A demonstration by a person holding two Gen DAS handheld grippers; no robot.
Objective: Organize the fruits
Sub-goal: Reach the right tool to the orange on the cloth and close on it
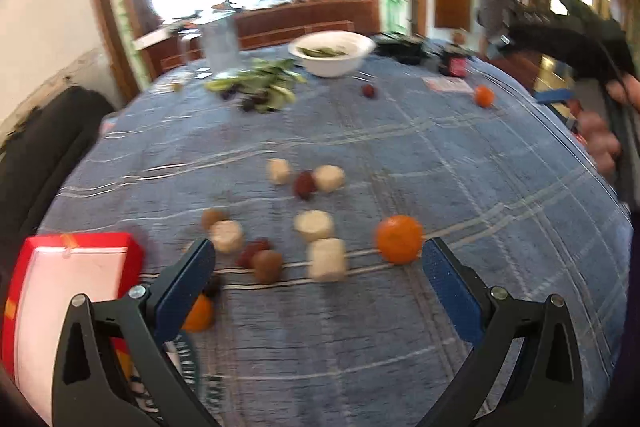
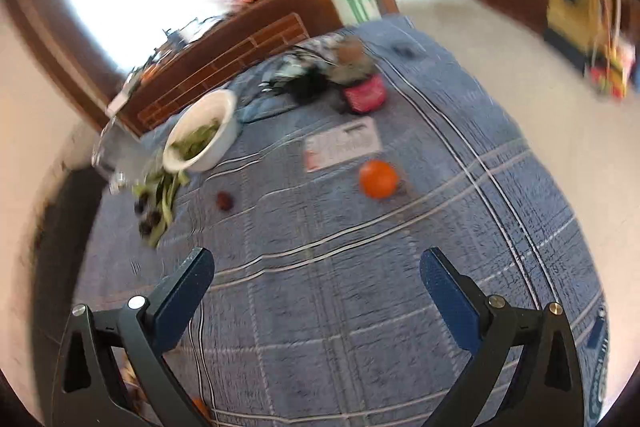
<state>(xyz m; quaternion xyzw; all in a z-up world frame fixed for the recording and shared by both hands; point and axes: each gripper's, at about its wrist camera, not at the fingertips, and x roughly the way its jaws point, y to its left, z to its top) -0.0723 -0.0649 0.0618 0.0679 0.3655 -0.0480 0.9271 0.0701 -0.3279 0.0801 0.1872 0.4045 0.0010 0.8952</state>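
The left gripper [image 1: 318, 259] hangs above the bench [image 1: 480, 187], which wears a blue checked cloth, and its jaws stand spread wide with nothing between them. Just ahead of it lies a loose cluster of fruit: pale cut chunks [image 1: 326, 259], small reddish-brown fruits [image 1: 267, 265] and a dark red one [image 1: 304, 183], with an orange [image 1: 399, 239] just beside the tip of the right-hand finger, toward 1 o'clock. A second orange [image 1: 198, 313] sits partly hidden behind the left-hand finger. At 9 o'clock a red box [image 1: 80, 267] with a pale inside lies at the bench edge; what it holds cannot be made out. Far off at 12 o'clock stands a white bowl [image 1: 332, 53] holding green leaves, with more greens and dark berries [image 1: 260, 87] spilled on the cloth at its 10 o'clock side and a clear jug [image 1: 218, 43] behind them. The right gripper [image 2: 316, 267] hovers over bare cloth, jaws likewise spread and empty. Ahead of it, toward 1 o'clock, rests another orange [image 2: 378, 179], with a small dark red fruit [image 2: 225, 201] at 11 o'clock, both well apart from the fingers. A printed card [image 2: 342, 145] lies just beyond that orange, and the white bowl sits at 10 o'clock.
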